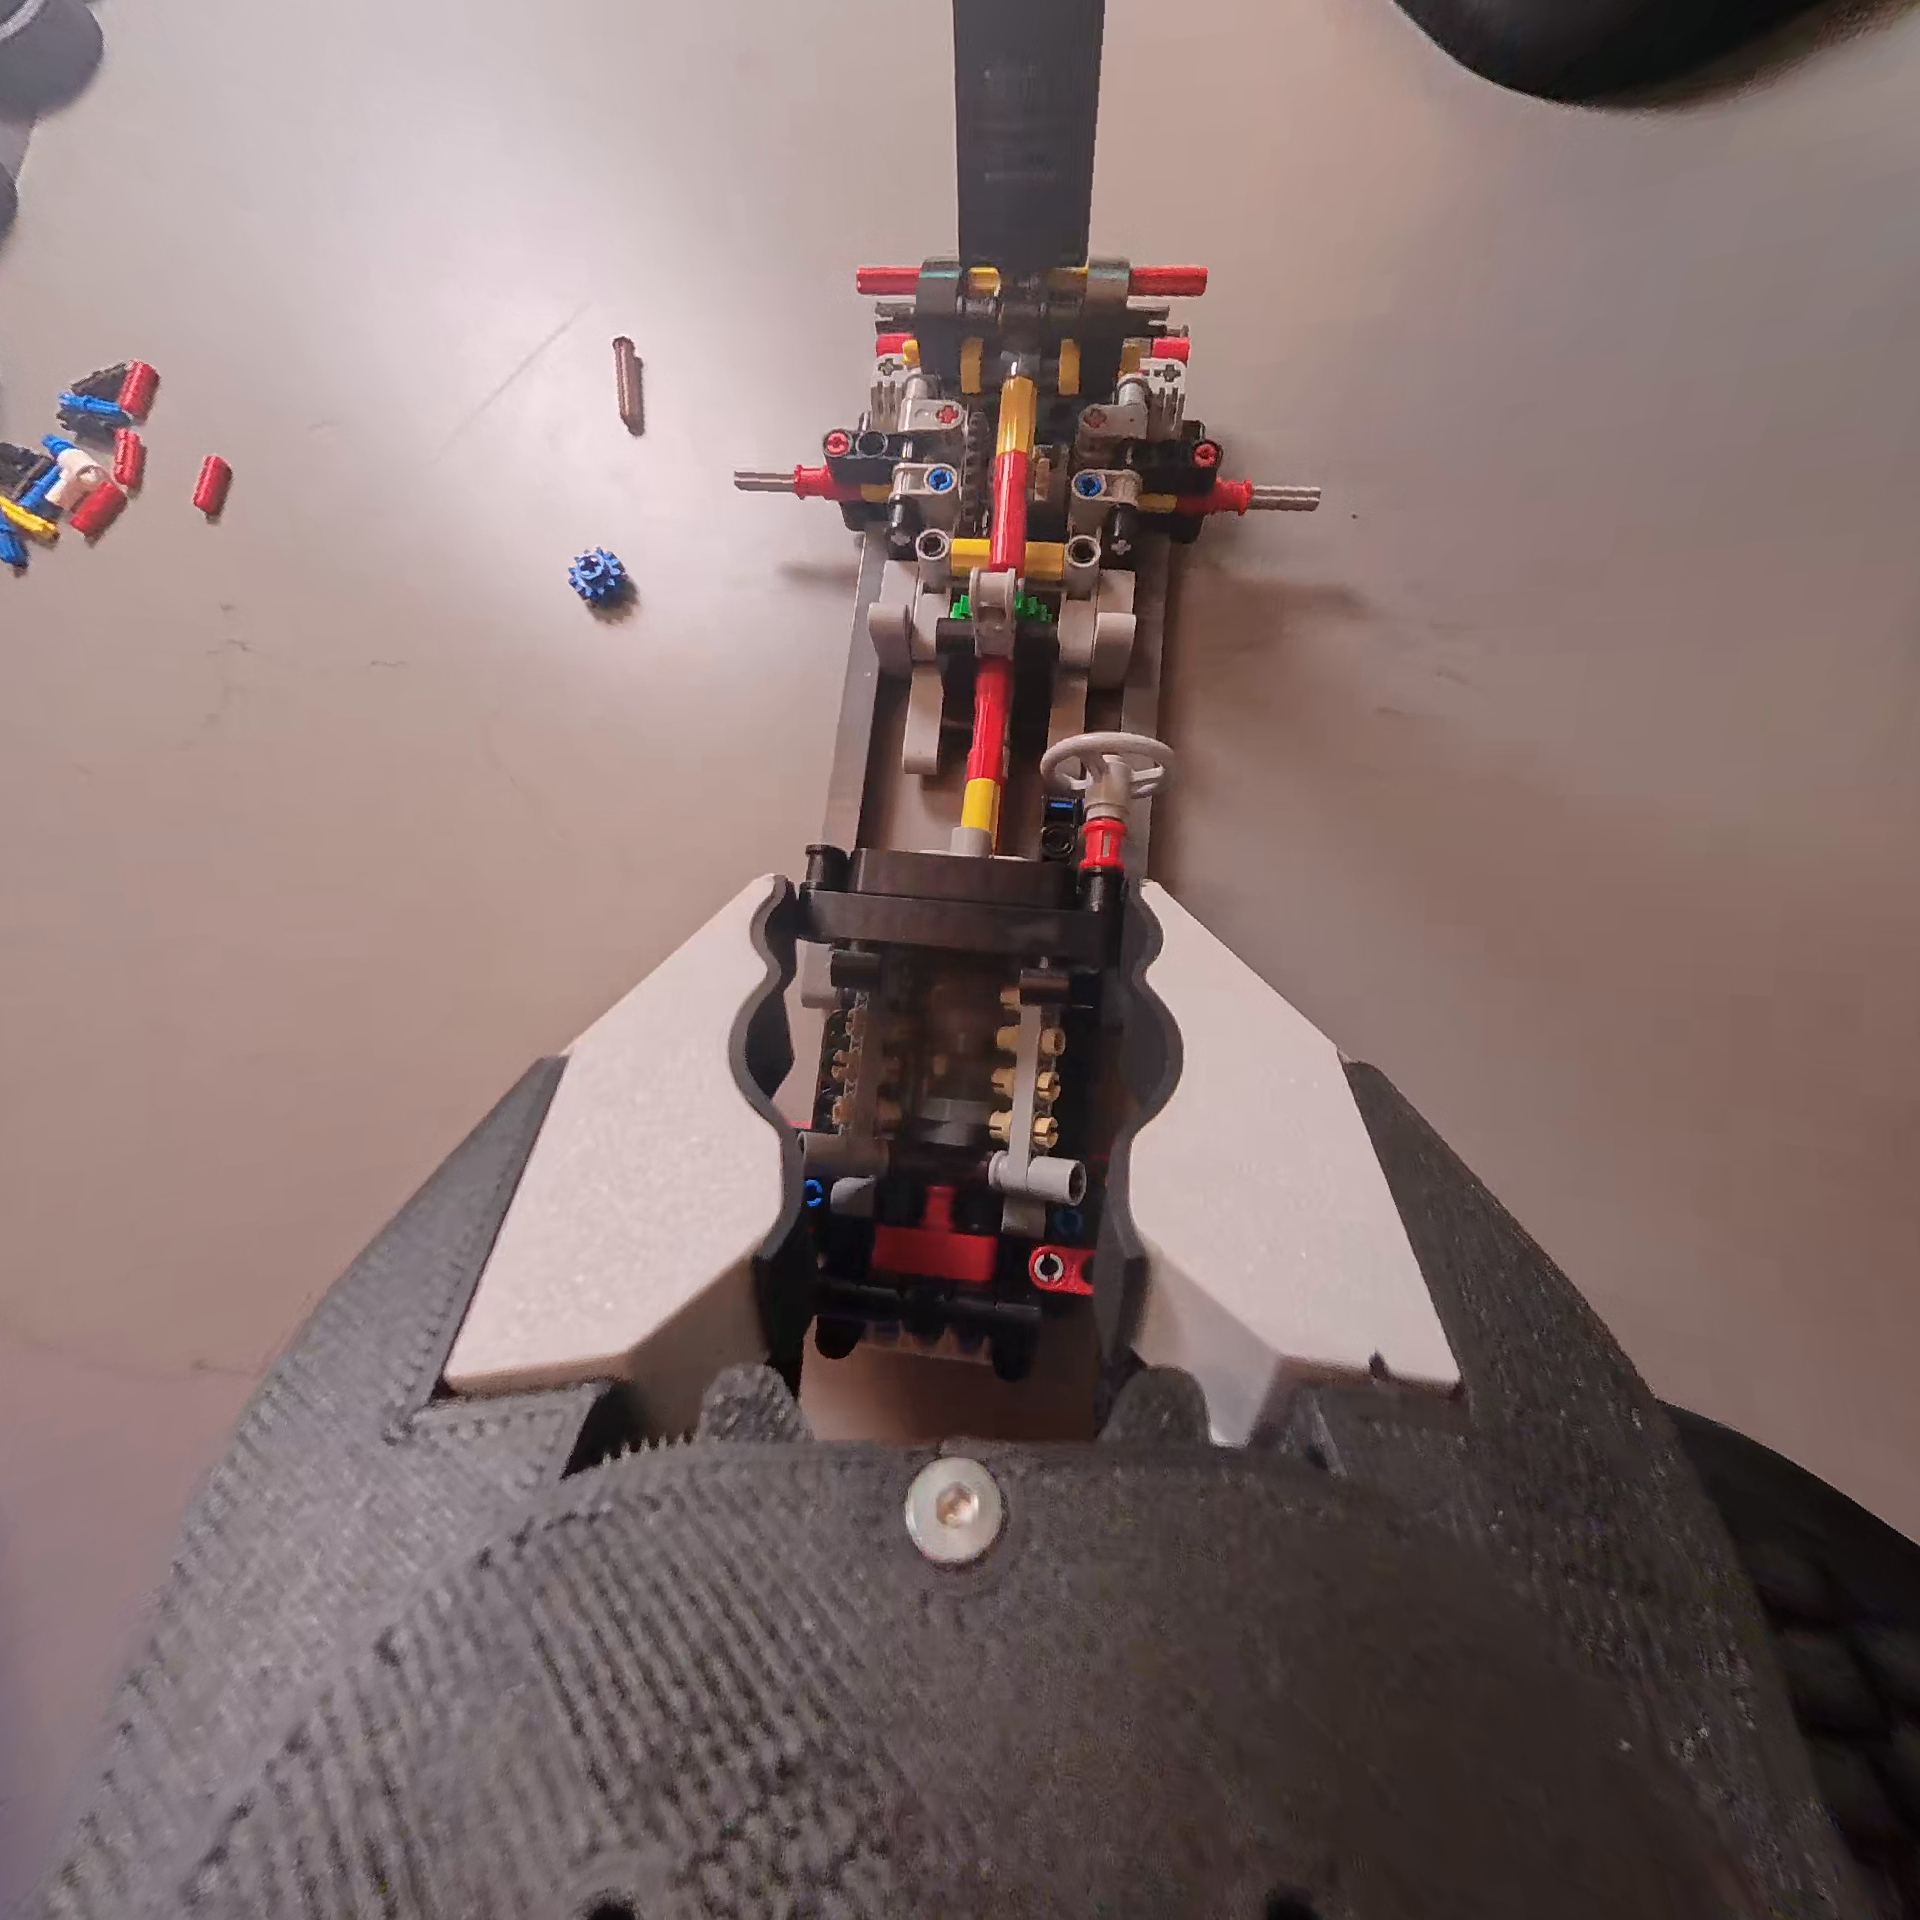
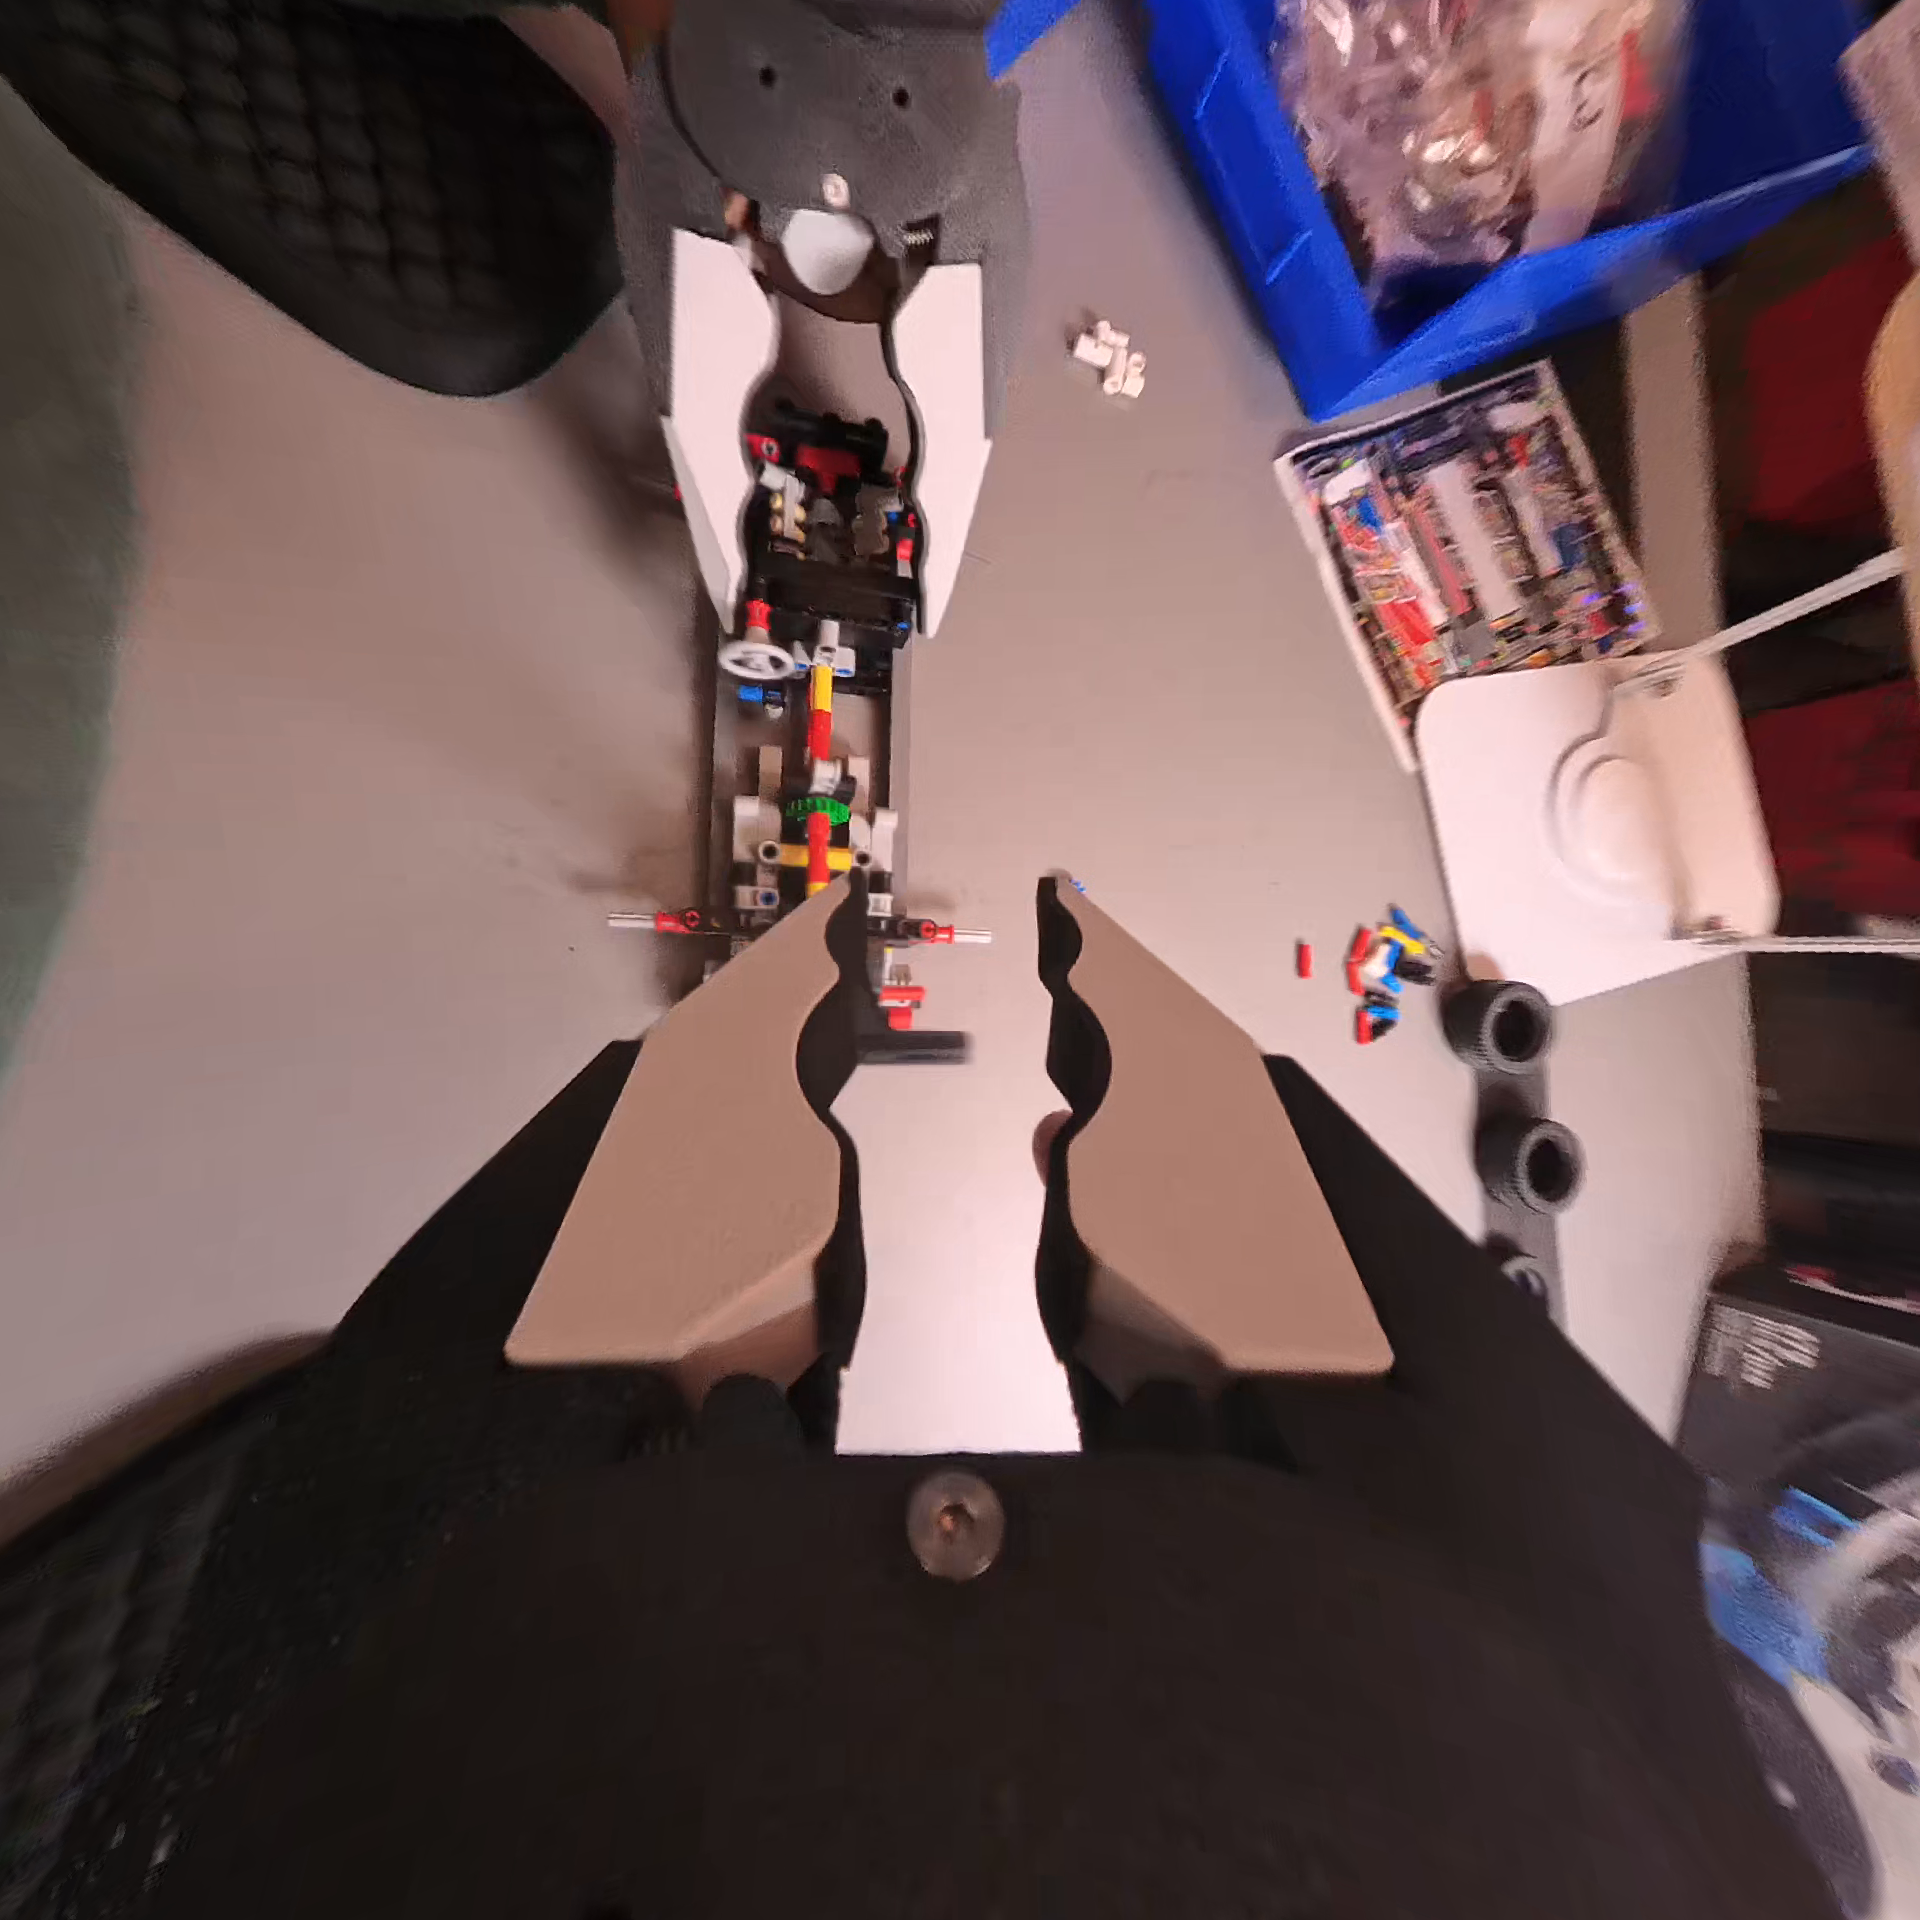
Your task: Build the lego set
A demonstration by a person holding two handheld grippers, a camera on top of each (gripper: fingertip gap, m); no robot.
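The lego car chassis lies lengthwise on the table, with a red and yellow shaft down its middle and a white steering wheel. My left gripper is shut on the chassis's near engine end, one finger on each side. In the right wrist view the chassis runs away from me, with the left gripper clamped on its far end. My right gripper is open and empty. Its left finger lies over the chassis's near axle end. That finger shows as a dark bar in the left wrist view.
A blue gear, a brown pin and a pile of small parts lie left of the chassis. The right wrist view shows the parts pile, black tyres, white connectors, a blue bin, a booklet and a white stand.
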